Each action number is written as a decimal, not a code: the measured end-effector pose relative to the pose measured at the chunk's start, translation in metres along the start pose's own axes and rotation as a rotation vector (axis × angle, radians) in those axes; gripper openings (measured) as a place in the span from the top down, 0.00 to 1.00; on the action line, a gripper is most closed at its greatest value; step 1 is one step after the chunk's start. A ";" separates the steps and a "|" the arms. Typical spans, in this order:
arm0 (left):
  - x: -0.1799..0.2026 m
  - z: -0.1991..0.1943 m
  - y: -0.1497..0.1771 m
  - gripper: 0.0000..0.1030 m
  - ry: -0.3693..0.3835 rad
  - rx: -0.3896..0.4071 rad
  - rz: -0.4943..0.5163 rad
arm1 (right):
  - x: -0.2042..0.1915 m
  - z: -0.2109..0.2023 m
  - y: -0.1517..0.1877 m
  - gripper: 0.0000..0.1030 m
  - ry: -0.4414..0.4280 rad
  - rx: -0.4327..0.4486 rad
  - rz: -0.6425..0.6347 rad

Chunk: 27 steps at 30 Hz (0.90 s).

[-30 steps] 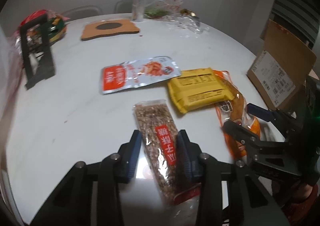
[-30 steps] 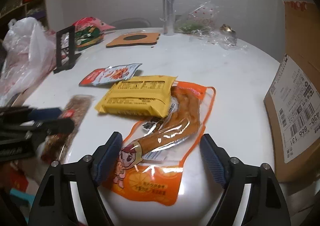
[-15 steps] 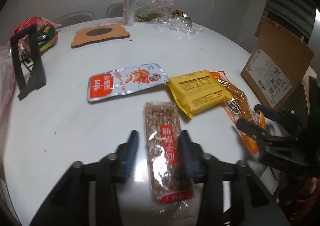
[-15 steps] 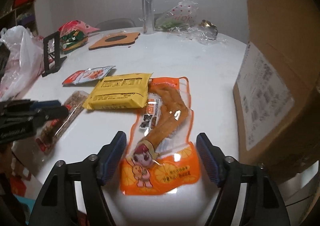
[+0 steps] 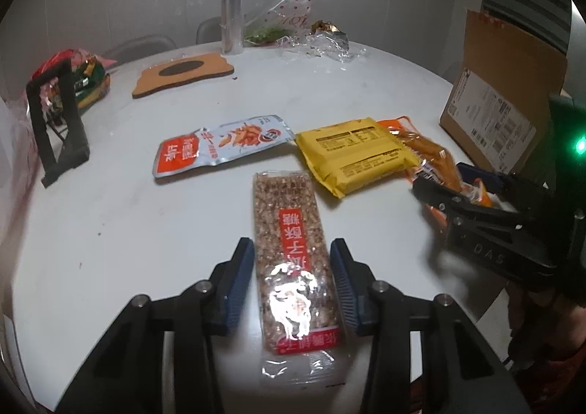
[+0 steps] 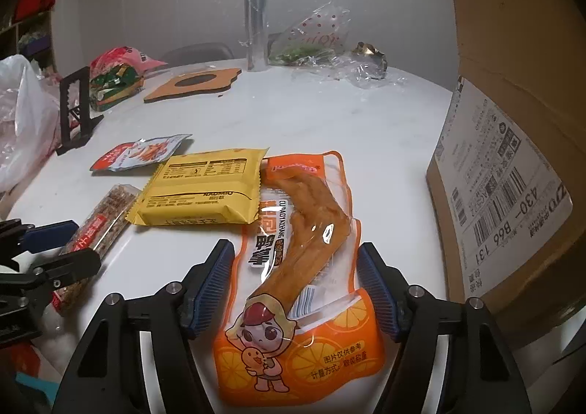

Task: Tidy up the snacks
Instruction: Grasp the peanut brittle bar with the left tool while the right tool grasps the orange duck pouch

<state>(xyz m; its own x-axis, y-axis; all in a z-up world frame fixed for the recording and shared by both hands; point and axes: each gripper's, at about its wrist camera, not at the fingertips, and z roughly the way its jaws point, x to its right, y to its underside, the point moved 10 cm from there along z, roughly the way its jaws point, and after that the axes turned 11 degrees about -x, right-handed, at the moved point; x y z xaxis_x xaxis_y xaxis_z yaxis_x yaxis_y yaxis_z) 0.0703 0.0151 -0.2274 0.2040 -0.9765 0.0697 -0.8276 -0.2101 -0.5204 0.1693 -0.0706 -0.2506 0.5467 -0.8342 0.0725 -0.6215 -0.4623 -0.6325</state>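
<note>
Here, in the left wrist view, the left gripper (image 5: 292, 275) is straddling the sesame brittle bar (image 5: 294, 260), which is lying flat on the white table (image 5: 128, 231) and running lengthwise between the blue pads (image 5: 240, 280). The jaws are closing, with a thin gap showing on each side of the wrapper (no pad is pressing yet). Beyond the bar, the silver-and-red snack pouch (image 5: 219, 150) and the yellow packet (image 5: 357, 154) are lying side by side. At the right, the right gripper (image 5: 472, 194) is reaching over an orange pack.

In the right wrist view, the right gripper (image 6: 295, 284) is bracketing the orange duck-foot pack (image 6: 304, 267), its jaws closing but apart from the pack's edges. The yellow packet (image 6: 205, 190) is overlapping the pack's far left corner, and the cardboard box (image 6: 512, 157) is standing just beside it at the right.
</note>
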 end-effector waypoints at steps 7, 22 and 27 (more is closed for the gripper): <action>-0.001 0.000 -0.001 0.62 0.007 0.002 0.002 | 0.013 -0.008 0.009 0.43 0.026 0.001 0.031; -0.022 -0.031 -0.019 0.66 0.025 0.095 -0.031 | -0.014 -0.053 -0.004 0.44 -0.095 0.083 -0.001; -0.039 -0.047 -0.034 0.91 0.043 0.122 -0.041 | -0.037 -0.068 -0.025 0.44 -0.162 0.110 -0.052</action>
<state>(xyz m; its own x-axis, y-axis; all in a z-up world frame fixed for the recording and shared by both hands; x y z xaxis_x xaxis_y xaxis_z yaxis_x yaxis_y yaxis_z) 0.0663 0.0578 -0.1727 0.2117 -0.9688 0.1287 -0.7486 -0.2454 -0.6159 0.1265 -0.0481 -0.1852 0.6651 -0.7467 -0.0120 -0.5299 -0.4606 -0.7121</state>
